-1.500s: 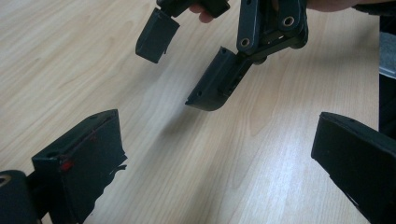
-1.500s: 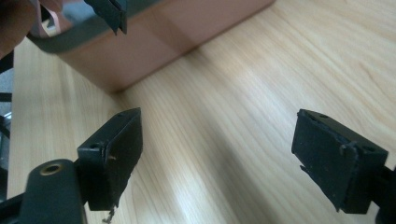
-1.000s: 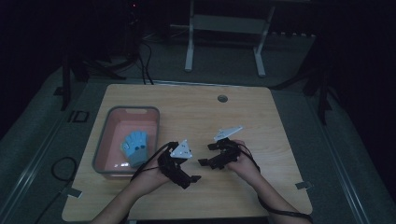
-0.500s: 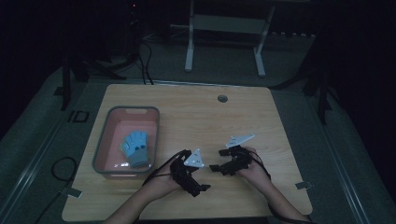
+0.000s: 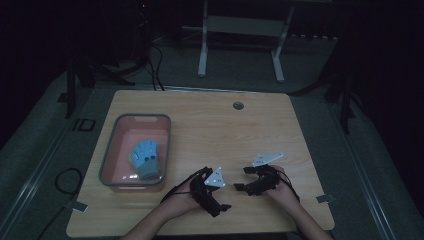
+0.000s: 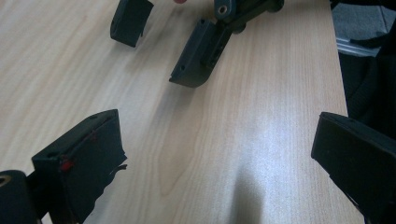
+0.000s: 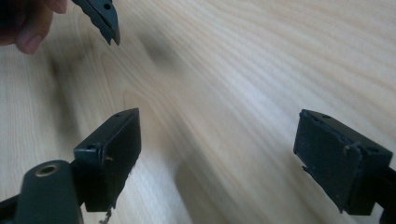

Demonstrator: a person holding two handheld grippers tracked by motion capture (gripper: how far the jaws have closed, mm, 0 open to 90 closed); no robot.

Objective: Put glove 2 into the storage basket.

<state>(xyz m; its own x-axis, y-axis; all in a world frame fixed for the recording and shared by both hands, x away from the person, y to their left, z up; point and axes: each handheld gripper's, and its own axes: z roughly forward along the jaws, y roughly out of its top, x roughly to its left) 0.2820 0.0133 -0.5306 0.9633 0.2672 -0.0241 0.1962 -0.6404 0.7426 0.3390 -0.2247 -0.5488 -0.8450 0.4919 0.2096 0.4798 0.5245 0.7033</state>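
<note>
Two hand-held grippers rest low over the near edge of a light wooden table (image 5: 210, 120), facing each other across a short stretch of bare wood. The left gripper (image 5: 222, 202), seen from the high view, is black with a grey three-cornered plate on top; in its own view its jaws stand wide apart, with bare wood grain between them and nothing held. The right gripper (image 5: 242, 179), likewise black with a grey plate, also has its jaws spread wide in its own view, with bare wood between them. Each gripper view catches the tips of the other gripper farther off across the table.

The nearest object is a blue glove (image 5: 145, 159). It lies flat inside a shallow tray (image 5: 112, 135) with a grey rim and a pinkish floor, fingers pointing away from the person and a darker cuff at the near end. The tray sits toward the left side of the table, just beside the left gripper and apart from it; the glove touches neither gripper.

The tabletop is pale, with fine straight grain and rounded corners, and a small round grommet (image 5: 238, 105) sits near its far edge. The room is dim. A dark floor surrounds the table, cables trail at the far left, and the light metal legs of a stand (image 5: 240, 45) rise beyond the far edge.
</note>
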